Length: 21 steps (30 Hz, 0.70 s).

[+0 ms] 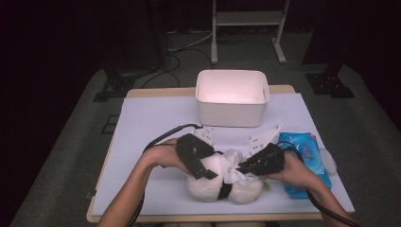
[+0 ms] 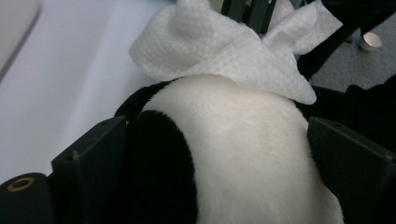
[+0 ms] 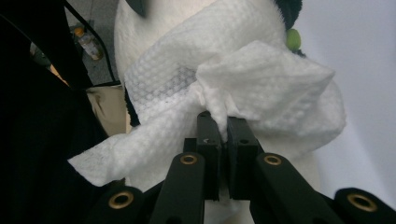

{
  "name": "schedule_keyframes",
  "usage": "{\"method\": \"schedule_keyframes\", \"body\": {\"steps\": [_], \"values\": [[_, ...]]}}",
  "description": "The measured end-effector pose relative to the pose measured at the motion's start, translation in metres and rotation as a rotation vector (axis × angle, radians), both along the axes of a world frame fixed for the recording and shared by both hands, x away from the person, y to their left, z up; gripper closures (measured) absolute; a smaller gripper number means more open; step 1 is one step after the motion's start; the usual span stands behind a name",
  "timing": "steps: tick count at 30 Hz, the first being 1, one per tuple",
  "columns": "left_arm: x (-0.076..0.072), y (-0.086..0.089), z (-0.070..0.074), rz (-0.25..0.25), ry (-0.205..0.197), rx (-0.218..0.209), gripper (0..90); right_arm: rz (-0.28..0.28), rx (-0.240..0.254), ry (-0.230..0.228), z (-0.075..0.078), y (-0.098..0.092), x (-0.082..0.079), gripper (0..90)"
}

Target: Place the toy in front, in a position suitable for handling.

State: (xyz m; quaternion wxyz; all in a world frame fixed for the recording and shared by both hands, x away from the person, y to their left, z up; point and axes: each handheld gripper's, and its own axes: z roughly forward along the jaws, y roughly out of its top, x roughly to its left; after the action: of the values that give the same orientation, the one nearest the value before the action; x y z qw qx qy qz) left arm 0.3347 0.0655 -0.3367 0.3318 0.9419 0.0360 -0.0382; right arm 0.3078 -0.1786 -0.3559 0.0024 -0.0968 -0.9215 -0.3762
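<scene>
Plush panda (image 1: 227,189): lay at the near edge of the table (image 1: 151,118), between both hands; white body with black patches, rounded flank seen close in the left gripper view (image 2: 243,154).
Wet wipe (image 1: 234,169): draped over the top of the panda, bunched and creased; embossed weave sharp in the right gripper view (image 3: 219,93), a folded corner resting on white fur in the left gripper view (image 2: 224,51).
Right gripper (image 1: 246,166): clenched on a pinch of the wipe, jaws nearly together in its own view (image 3: 223,122); held low and roughly level, pointed toward table centre.
Left gripper (image 1: 201,163): released, jaws spread wide either side of the panda's flank; probably not pressing, though contact stayed hard to judge.
Left hand (image 1: 163,158): wrapped around the gripper body, forearm angled in from the bottom edge.
Right hand (image 1: 295,172): likewise, forearm from bottom right.
Green spot (image 3: 293,39): small, on the panda, picked out by the right gripper view.
Wipes packet (image 1: 305,163): blue, just right of the right hand.
White bin (image 1: 231,111): at the far side, well apart.
</scene>
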Motion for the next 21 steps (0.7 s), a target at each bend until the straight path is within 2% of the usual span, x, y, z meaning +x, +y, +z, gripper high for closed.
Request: {"method": "schedule_keyframes", "body": {"steps": [2,3,5,6,13,14,15,17,18,21], "values": [[0.000,0.000,0.000,-0.005,-0.005,0.005,18.4,0.001,0.000,0.003,0.000,0.001,0.000,84.8],[-0.001,0.002,0.001,-0.019,-0.031,0.001,24.9,-0.002,0.002,0.006,0.001,0.000,0.001,84.7],[-0.001,0.003,0.002,-0.015,-0.037,-0.002,35.9,-0.008,0.015,0.001,0.002,-0.002,0.002,84.7],[-0.001,0.004,0.004,-0.004,-0.056,-0.006,38.7,-0.015,0.021,0.001,0.003,-0.004,0.003,84.7],[0.004,0.000,0.011,0.006,-0.091,-0.022,44.6,-0.045,0.052,0.009,0.006,-0.013,0.010,84.7],[0.006,-0.002,0.014,0.002,-0.115,-0.016,45.5,-0.057,0.058,0.010,0.007,-0.016,0.012,84.7],[0.006,-0.002,0.014,0.002,-0.115,-0.016,45.7,-0.057,0.058,0.010,0.007,-0.016,0.012,84.7],[0.008,-0.004,0.021,0.003,-0.175,-0.009,46.3,-0.074,0.063,0.006,0.010,-0.018,0.016,84.7],[0.008,-0.004,0.021,0.003,-0.175,-0.009,46.4,-0.074,0.063,0.006,0.010,-0.018,0.016,84.7],[0.010,-0.003,0.027,-0.002,-0.236,-0.001,46.4,-0.098,0.067,-0.002,0.014,-0.019,0.022,84.6]]}}
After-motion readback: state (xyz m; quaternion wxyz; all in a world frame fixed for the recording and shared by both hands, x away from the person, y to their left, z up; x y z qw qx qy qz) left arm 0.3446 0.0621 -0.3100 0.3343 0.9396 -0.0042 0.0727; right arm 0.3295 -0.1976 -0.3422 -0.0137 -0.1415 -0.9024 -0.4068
